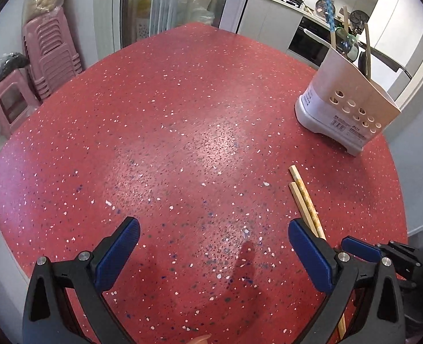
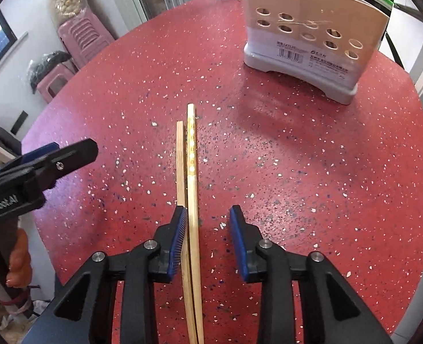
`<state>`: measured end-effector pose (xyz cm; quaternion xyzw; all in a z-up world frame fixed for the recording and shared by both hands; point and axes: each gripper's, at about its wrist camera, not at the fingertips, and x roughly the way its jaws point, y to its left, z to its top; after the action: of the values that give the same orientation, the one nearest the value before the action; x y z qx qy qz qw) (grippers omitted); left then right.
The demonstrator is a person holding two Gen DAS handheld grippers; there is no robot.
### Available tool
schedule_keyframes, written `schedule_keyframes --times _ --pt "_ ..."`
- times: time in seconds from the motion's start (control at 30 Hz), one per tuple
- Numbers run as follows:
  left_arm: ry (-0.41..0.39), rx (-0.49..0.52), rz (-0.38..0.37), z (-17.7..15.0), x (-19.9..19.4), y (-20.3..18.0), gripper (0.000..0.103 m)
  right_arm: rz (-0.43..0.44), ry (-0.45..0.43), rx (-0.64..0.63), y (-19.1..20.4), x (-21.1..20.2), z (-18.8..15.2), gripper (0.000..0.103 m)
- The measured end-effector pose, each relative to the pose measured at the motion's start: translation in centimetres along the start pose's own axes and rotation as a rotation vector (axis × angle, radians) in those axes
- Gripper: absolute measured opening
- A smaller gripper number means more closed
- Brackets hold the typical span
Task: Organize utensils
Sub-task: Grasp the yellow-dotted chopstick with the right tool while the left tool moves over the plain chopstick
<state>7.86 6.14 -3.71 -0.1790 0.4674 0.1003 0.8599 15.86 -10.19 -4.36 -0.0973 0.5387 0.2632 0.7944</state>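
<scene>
Red speckled table (image 2: 297, 172) bears two pale, seemingly wooden chopsticks (image 2: 192, 172).

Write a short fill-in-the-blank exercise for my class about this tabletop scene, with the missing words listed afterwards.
1. The two chopsticks lie on a speckled table whose colour is ____.
2. The right gripper has the chopsticks between its fingers, close against the ____ finger as its own camera shows it.
3. The side of the utensil holder is pierced with round ____.
4. The left gripper holds ____.

Missing words: red; left; holes; nothing
</scene>
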Motion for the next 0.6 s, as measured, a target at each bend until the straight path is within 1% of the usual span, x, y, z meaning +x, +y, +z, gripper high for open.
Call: schedule_keyframes --times 0.17,0.3,0.37,0.5,0.6 --pt "0.007 -0.004 -0.004 0.1 0.0 0.4 0.103 -0.056 0.003 -0.012 0.2 -0.2 0.2 0.034" --pt "0.009 -0.006 -0.001 0.0 0.0 0.5 0.103 -0.056 0.018 -0.014 0.3 0.1 0.6 0.032" --pt "0.013 -0.014 0.000 0.0 0.1 0.7 0.103 -0.072 0.026 -0.035 0.8 0.2 0.8 0.032" --pt "0.021 -0.018 0.011 0.0 0.1 1.1 0.103 -0.103 0.070 -0.090 2.3 1.0 2.3 0.032" --pt "0.028 -0.011 0.017 -0.1 0.1 1.2 0.103 -0.110 0.116 -0.118 3.3 1.7 3.4 0.032"
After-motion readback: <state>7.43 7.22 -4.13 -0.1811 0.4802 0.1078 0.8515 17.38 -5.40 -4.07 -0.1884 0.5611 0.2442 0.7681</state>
